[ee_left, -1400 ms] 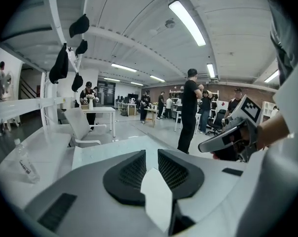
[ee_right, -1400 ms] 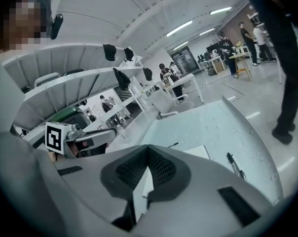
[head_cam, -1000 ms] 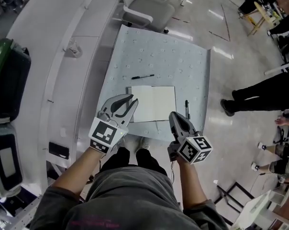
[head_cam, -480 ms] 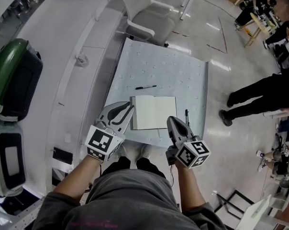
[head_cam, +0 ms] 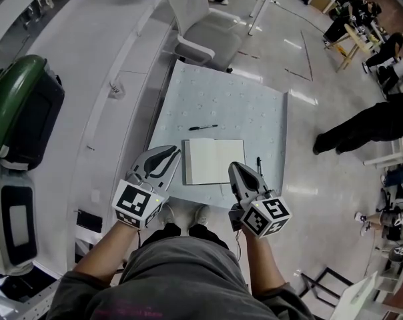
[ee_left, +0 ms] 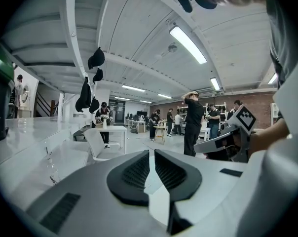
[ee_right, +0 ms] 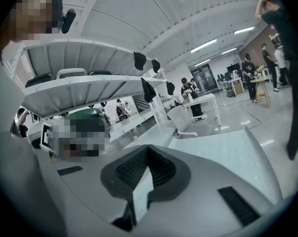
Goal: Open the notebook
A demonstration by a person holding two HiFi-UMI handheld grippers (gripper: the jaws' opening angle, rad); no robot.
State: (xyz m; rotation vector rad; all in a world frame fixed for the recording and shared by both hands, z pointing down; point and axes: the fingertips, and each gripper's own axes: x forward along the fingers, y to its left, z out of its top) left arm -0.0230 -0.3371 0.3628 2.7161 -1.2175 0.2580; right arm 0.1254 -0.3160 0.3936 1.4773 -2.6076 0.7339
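Note:
The notebook point(head_cam: 215, 161) lies flat near the front edge of the pale perforated table point(head_cam: 241, 102). It shows a white face with a dark strip down its left side. My left gripper point(head_cam: 173, 152) hovers just off the notebook's left edge. Its jaws are closing, a thin gap still shows between the tips in the left gripper view point(ee_left: 151, 153), and nothing is between them. My right gripper point(head_cam: 233, 168) hangs at the notebook's front right corner. In the right gripper view point(ee_right: 147, 148) its pads meet with nothing held. Both gripper views look level over the table, so the notebook is out of sight there.
A black pen point(head_cam: 203, 127) lies just beyond the notebook, another pen point(head_cam: 259, 163) to its right. A white chair point(head_cam: 208, 32) stands behind the table. A white counter with a green case point(head_cam: 18, 109) runs along the left. A person's legs point(head_cam: 361, 129) stand at the right.
Both grippers have pulled back toward me and risen off the notebook. The left jaws, which were at the notebook's left edge, have narrowed.

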